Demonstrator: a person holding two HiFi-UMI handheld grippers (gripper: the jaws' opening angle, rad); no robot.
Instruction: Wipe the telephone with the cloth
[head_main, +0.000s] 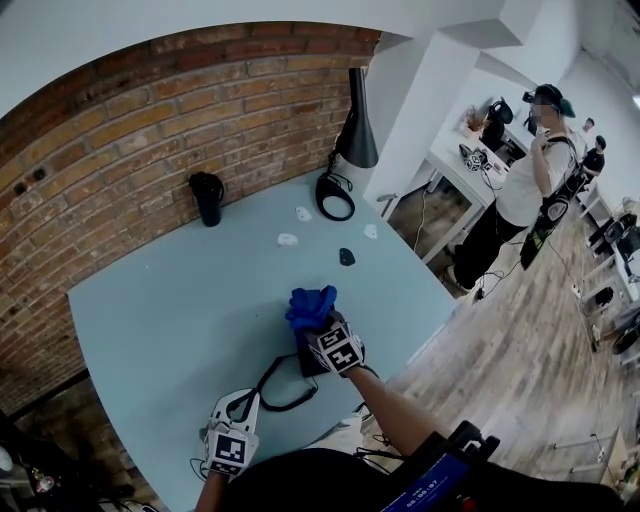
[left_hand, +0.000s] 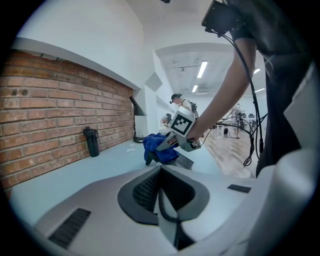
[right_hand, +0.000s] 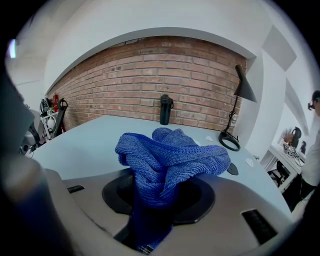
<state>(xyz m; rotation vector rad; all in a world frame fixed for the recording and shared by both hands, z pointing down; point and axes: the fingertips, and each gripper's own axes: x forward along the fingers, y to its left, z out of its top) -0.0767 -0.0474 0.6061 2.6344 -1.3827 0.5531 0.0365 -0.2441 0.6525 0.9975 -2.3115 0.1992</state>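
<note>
A bunched blue cloth (head_main: 312, 305) sits in my right gripper (head_main: 330, 335), which is shut on it and presses it onto the top of the dark telephone (head_main: 308, 362) near the table's front edge. In the right gripper view the cloth (right_hand: 170, 155) fills the jaws of that gripper (right_hand: 159, 202) and hides the telephone. My left gripper (head_main: 246, 400) rests lower left by the telephone's black cord (head_main: 268, 385). In the left gripper view a coiled cord (left_hand: 162, 202) runs between its closed jaws, and the cloth (left_hand: 157, 145) covers the telephone (left_hand: 186, 161) ahead.
On the light blue table (head_main: 180, 300) a black flask (head_main: 207, 197) stands by the brick wall. A black lamp (head_main: 355, 130) with a ring base stands at the back. Small white pieces (head_main: 288, 240) and a dark piece (head_main: 346, 256) lie mid-table. A person (head_main: 528, 175) stands far right.
</note>
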